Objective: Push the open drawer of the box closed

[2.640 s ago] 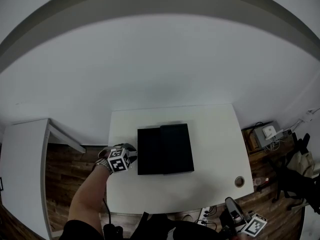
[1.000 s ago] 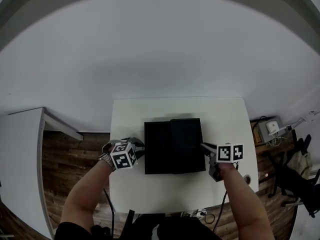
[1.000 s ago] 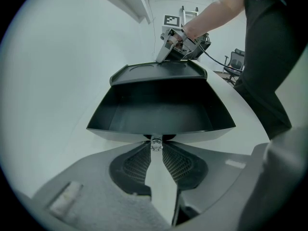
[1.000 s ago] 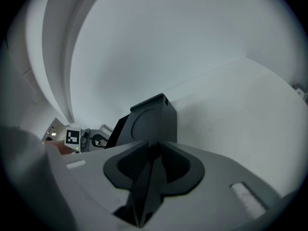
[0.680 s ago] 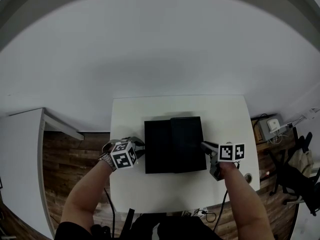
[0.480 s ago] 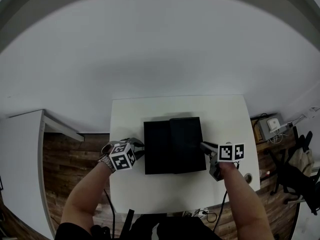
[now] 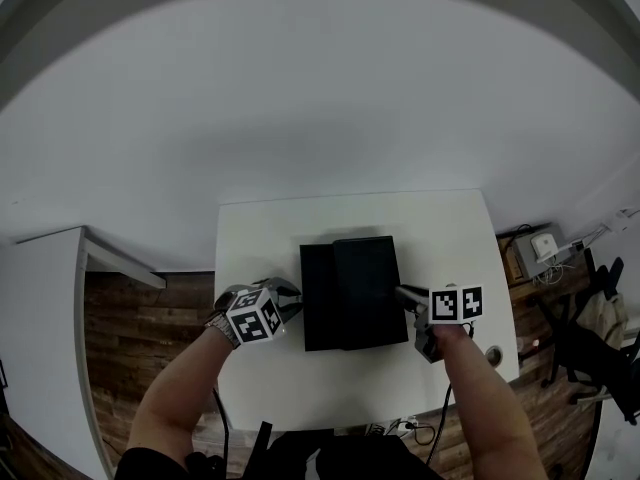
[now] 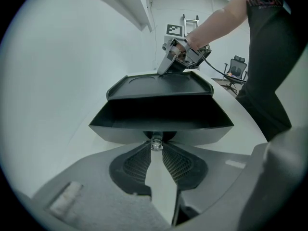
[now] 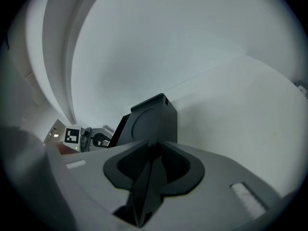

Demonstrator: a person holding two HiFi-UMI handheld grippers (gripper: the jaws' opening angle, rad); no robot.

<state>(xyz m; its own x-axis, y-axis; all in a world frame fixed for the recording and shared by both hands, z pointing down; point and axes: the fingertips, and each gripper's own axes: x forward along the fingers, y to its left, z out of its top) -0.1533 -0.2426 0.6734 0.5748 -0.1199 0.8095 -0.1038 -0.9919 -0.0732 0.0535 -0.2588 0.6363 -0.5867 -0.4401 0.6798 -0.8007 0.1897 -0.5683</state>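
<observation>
A black box point(image 7: 365, 293) lies in the middle of the white table point(image 7: 350, 218), its drawer point(image 7: 317, 298) sticking out a little to the left. In the left gripper view the open drawer point(image 8: 161, 117) faces me and shows a small knob point(image 8: 156, 141). My left gripper point(image 7: 293, 293) is shut, and its tips point(image 8: 156, 147) meet right at that knob. My right gripper point(image 7: 400, 293) is shut too and sits against the box's right end point(image 9: 149, 117). From the left gripper view its tips point(image 8: 163, 70) rest on the box's far top edge.
The table has a round cable hole point(image 7: 492, 353) at its front right corner. A white shelf unit point(image 7: 50, 268) stands to the left over wooden floor. An office chair and small devices point(image 7: 590, 348) are to the right. A white wall lies behind the table.
The left gripper has moved right against the drawer front, and the drawer now sticks out of the box less than half a second ago. The right gripper has stayed at the box's right end.
</observation>
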